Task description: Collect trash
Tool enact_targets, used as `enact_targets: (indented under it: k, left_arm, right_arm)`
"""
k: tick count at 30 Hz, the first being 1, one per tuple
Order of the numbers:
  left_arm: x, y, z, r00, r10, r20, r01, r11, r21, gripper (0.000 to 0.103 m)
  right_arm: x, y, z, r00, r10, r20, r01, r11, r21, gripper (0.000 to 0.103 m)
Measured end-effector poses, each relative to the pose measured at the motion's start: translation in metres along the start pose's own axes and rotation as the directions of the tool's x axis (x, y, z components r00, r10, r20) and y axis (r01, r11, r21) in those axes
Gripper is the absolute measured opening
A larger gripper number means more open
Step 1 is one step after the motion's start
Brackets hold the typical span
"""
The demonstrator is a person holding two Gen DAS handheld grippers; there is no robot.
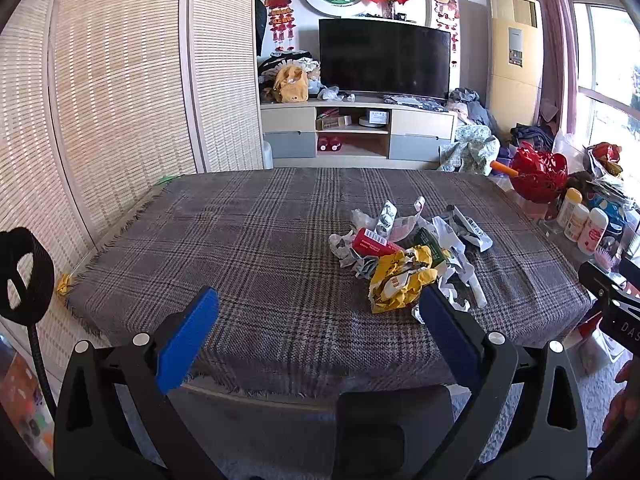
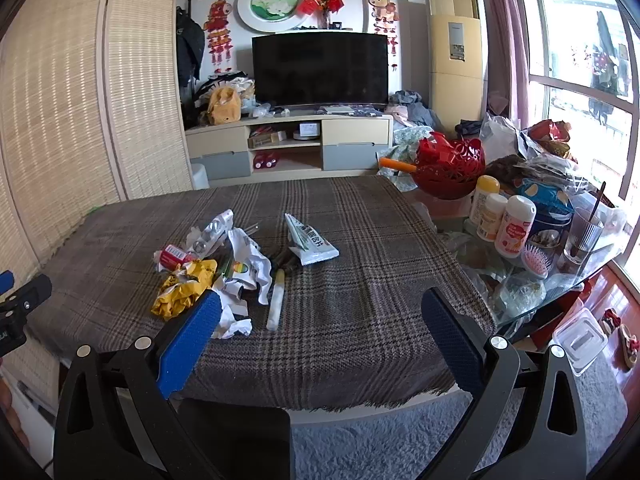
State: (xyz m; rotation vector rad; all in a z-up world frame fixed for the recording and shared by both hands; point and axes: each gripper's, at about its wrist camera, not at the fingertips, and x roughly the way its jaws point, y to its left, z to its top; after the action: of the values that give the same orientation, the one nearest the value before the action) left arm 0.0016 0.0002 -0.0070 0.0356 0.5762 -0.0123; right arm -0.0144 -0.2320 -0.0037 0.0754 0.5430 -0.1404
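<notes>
A heap of trash lies on the plaid-covered table (image 1: 224, 240): a crumpled yellow wrapper (image 1: 400, 280), a red packet (image 1: 374, 243), white paper scraps and foil packs. In the right wrist view the same yellow wrapper (image 2: 182, 290) sits by a white foil sachet (image 2: 310, 240) and a pale tube (image 2: 276, 300). My left gripper (image 1: 320, 304) hovers open over the near table edge, its right finger just in front of the yellow wrapper. Also open and holding nothing, my right gripper (image 2: 320, 312) has its left finger beside the heap.
A glass side table (image 2: 560, 284) to the right carries bottles (image 2: 514, 226), a red basket (image 2: 448, 164), a drinking glass and a pink hairbrush. A bamboo screen (image 1: 120, 100) stands left. A TV cabinet (image 2: 288, 148) is behind. A clear box (image 2: 580, 340) lies on the floor.
</notes>
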Motion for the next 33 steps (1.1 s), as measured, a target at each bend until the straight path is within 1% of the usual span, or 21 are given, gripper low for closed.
enact_targets:
  k: [15,25,27,30,33]
  left_arm:
    - [0.001,0.000,0.000,1.000,0.003,0.001,-0.003,1.000,-0.001,0.095]
    - [0.003,-0.001,-0.002,1.000,0.004,-0.011,-0.004,1.000,0.004,0.095]
    - [0.004,0.000,-0.003,1.000,0.008,-0.014,-0.008,1.000,0.005,0.095]
    - [0.007,0.000,-0.003,1.000,0.006,-0.021,-0.006,1.000,0.002,0.095]
    - [0.013,-0.004,-0.004,0.999,0.000,-0.034,0.001,1.000,0.018,0.095]
  right_arm:
    - [0.000,0.000,-0.001,1.000,-0.002,-0.004,0.002,1.000,0.002,0.100]
    - [0.004,-0.002,0.000,1.000,-0.005,-0.014,0.005,1.000,0.004,0.100]
    - [0.005,-0.005,0.001,1.000,0.010,-0.017,-0.009,1.000,0.019,0.100]
    - [0.011,-0.008,0.003,0.998,0.035,-0.044,-0.033,0.998,0.052,0.100]
    - [0.019,-0.006,0.009,0.998,0.040,-0.050,-0.038,0.999,0.036,0.100]
